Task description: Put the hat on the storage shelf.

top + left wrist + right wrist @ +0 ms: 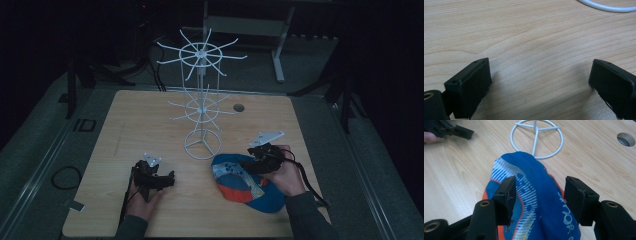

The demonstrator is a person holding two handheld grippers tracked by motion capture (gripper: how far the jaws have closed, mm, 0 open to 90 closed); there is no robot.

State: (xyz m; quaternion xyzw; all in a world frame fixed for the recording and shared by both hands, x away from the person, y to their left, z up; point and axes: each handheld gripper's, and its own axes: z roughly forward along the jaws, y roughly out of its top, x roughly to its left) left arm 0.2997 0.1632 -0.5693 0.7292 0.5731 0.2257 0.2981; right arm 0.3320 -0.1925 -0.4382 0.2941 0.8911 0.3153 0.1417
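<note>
On table [150,120], one cap [245,182], one rack [202,100]

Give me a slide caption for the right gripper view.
Right gripper with open jaws straddling a blue cap before the white rack's ring base.

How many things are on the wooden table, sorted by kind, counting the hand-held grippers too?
White wire hanging rack with two tiers of hooks: 1
Blue, orange and white fabric cap: 1
Black hand-held grippers: 2, the left hand-held gripper over bare wood with open jaws, the right hand-held gripper with jaws either side of the cap's fabric, not pressing
Total: 4
</note>
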